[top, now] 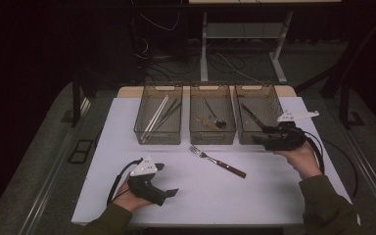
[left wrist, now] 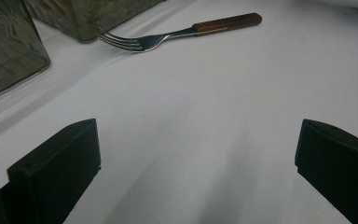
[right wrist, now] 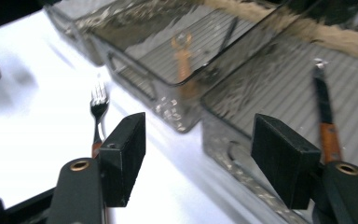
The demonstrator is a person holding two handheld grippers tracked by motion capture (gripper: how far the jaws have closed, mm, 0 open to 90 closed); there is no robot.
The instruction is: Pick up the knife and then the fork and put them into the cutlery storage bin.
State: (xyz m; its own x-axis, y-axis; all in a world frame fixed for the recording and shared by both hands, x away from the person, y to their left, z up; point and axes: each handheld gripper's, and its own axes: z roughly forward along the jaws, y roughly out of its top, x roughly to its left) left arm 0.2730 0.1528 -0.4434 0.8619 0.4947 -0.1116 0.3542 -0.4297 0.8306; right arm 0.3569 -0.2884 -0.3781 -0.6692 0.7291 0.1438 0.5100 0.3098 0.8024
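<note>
A fork (top: 218, 161) with a wooden handle lies on the white table (top: 200, 200), just in front of the middle bin; it also appears in the left gripper view, fork (left wrist: 182, 32), and the right gripper view, fork (right wrist: 98, 105). My left gripper (top: 166, 180) rests low near the table's front left, jaws open and empty (left wrist: 198, 140), pointing toward the fork. My right gripper (top: 260, 137) hovers at the front wall of the right bin (top: 274, 105), jaws open with nothing between them (right wrist: 198, 135). A wooden-handled knife (right wrist: 326, 121) lies inside that bin.
Three clear plastic bins stand in a row at the back of the table. The left bin (top: 159, 134) holds chopsticks (top: 155, 117). The middle bin (top: 212, 137) holds spoons (top: 213, 120). Cables trail from both grippers. Dark floor surrounds the table.
</note>
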